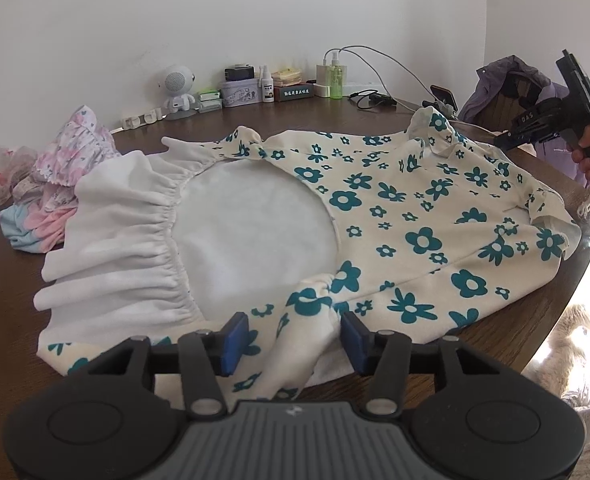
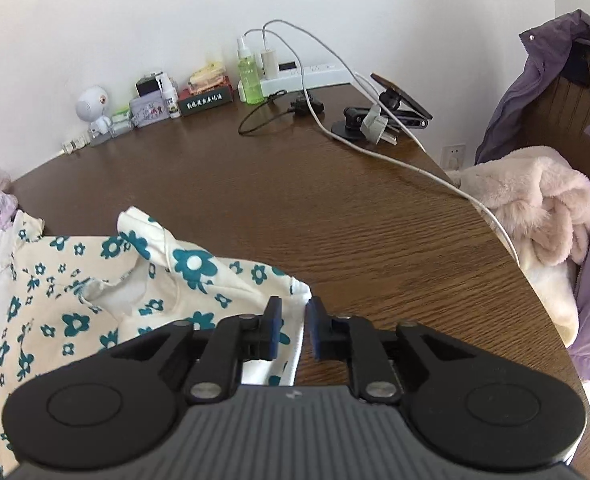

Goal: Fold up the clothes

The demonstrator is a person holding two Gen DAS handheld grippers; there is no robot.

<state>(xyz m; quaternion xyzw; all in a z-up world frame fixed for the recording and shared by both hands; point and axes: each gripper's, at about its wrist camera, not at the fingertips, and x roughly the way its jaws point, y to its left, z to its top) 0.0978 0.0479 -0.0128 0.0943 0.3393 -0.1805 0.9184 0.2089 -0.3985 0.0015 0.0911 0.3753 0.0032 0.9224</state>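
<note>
On the dark wooden counter (image 2: 335, 216) the floral garment (image 1: 395, 216) lay spread flat, its white frilled hem (image 1: 115, 240) turned towards the heap of pink clothes (image 1: 63, 176) at the far left and its right-hand part reaching almost to the counter's curved near edge. The left hand-held gripper (image 1: 291, 340) stood about half open over the near side of the garment, a raised fold of printed cloth lying between its blue pads (image 1: 235, 338) without visibly being pinched, so it held nothing. The right hand-held gripper (image 2: 293, 328) had its jaws only a narrow way apart, the white cuff edge (image 2: 299, 300) sitting in the gap; whether the pads actually pressed on it I could not tell. The likely trouble was a weak catch: with so little cloth between the right pads, the cuff could slip out on any pull, and the ridge under the left gripper could bunch instead of folding cleanly. A drag to the right risked carrying the sleeve over the counter's edge, near the fluffy pink blanket (image 2: 535, 208) and the white cable (image 2: 415, 164). Bare wood beyond the garment, short of the bottles (image 2: 249, 76) and the phone stand (image 2: 391, 108), offered the free room
</note>
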